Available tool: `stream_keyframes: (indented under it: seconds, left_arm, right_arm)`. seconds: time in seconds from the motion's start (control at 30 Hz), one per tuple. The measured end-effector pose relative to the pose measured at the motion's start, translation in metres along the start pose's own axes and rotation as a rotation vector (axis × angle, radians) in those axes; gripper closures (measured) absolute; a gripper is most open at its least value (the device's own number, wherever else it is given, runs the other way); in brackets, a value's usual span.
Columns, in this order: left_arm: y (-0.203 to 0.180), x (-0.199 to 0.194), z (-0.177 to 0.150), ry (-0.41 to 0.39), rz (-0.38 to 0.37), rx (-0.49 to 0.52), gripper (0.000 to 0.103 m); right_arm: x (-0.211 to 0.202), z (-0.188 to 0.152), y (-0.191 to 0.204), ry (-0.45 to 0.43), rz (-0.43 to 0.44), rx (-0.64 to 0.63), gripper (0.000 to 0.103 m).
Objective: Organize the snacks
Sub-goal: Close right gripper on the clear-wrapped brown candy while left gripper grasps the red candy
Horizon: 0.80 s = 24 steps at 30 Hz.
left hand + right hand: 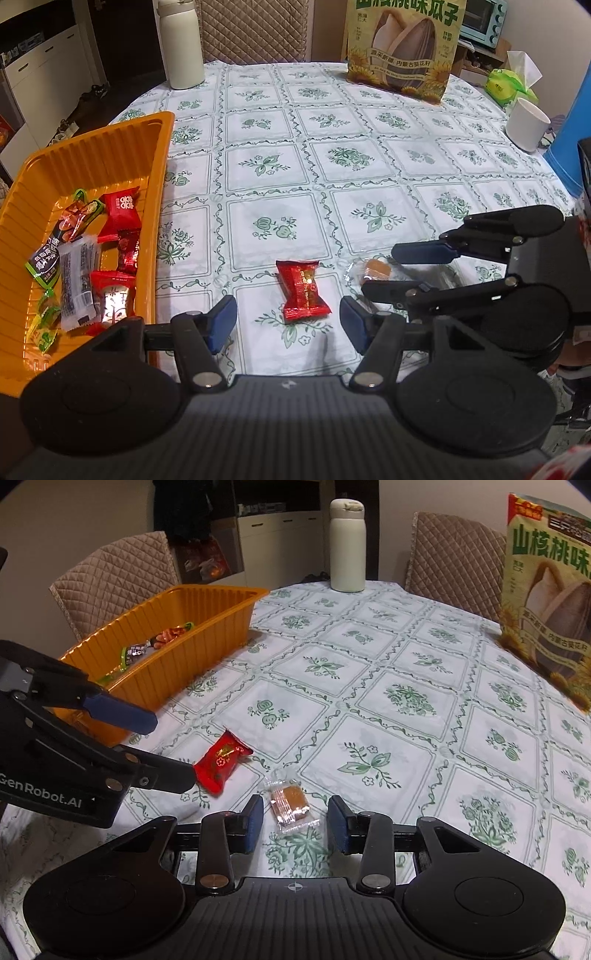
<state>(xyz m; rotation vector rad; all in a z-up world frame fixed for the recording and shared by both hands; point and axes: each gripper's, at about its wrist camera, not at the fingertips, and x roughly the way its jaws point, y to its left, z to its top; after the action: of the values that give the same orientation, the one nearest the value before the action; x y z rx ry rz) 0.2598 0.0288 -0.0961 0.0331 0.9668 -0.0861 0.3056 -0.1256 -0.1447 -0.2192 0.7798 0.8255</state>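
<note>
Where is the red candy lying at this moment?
The red candy lies on the tablecloth, straight ahead of the left tool in the left wrist view, between the orange tray and the clear-wrapped brown snack.

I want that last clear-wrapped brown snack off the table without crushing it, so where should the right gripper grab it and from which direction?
Take the clear-wrapped brown snack across its narrow width, at the brown block in the middle, not the thin crimped ends. Come down from above: it lies flat on the tablecloth, lengthwise between the right gripper, whose open pads already straddle it.
</note>
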Motion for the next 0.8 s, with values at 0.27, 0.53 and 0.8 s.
stream_keyframes:
  seconds: [0.27, 0.53, 0.8]
  left_arm:
    - [-0.001, 0.004, 0.004, 0.003, -0.003, 0.008, 0.043]
    - [-0.006, 0.013, 0.008, 0.017, -0.012, 0.022, 0.049]
    - [-0.010, 0.026, 0.015, 0.037, -0.006, 0.034, 0.054]
  right_arm:
    - [0.006, 0.001, 0.002, 0.008, -0.012, -0.023, 0.070]
    - [-0.002, 0.001, -0.001, 0.000, -0.050, 0.002, 0.081]
    - [-0.032, -0.001, -0.029, -0.045, -0.092, 0.175, 0.081]
